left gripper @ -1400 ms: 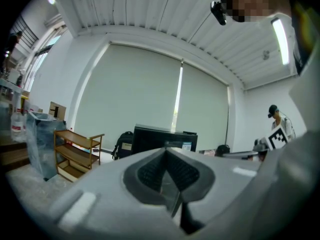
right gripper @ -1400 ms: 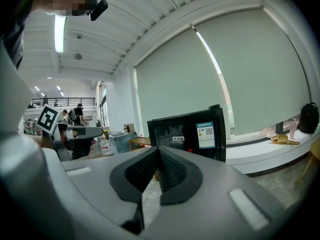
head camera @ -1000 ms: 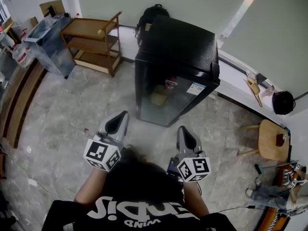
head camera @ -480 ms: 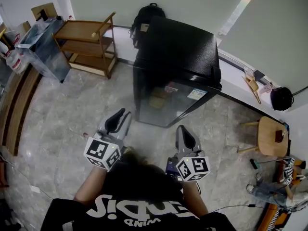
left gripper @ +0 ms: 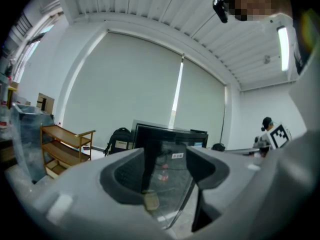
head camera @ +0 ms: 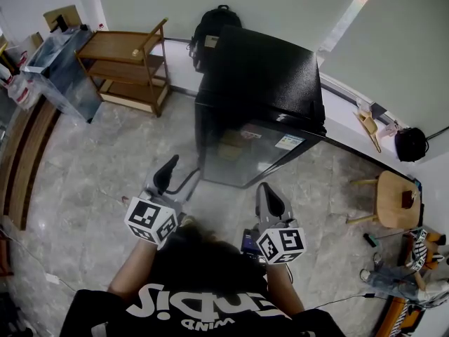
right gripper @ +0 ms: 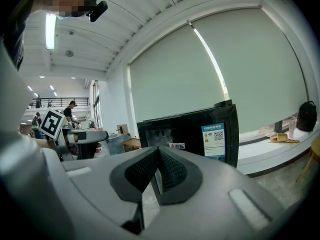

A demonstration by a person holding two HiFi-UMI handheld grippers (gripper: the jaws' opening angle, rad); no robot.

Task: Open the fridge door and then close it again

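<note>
A black mini fridge [head camera: 263,83] with a glass door [head camera: 242,153] stands on the marble floor ahead of me, its door closed. My left gripper [head camera: 181,175] hovers short of the door's left front corner, not touching it. Its jaws have just been opening and now stand wide apart with nothing between them. In the left gripper view the fridge [left gripper: 167,134] shows through the gap of the left gripper [left gripper: 166,156]. My right gripper [head camera: 271,194] is shut and empty, a little short of the door. The right gripper view looks over the right gripper [right gripper: 159,153] at the fridge [right gripper: 197,131].
A wooden shelf trolley [head camera: 130,58] and a clear plastic bin [head camera: 59,65] stand at the left. A black backpack [head camera: 214,23] leans behind the fridge. A wooden stool [head camera: 396,202] and a low sill with a black bag [head camera: 409,144] are at the right.
The left gripper's jaws went from shut to wide open. Both grippers have drawn closer to the fridge door. The right gripper stays shut.
</note>
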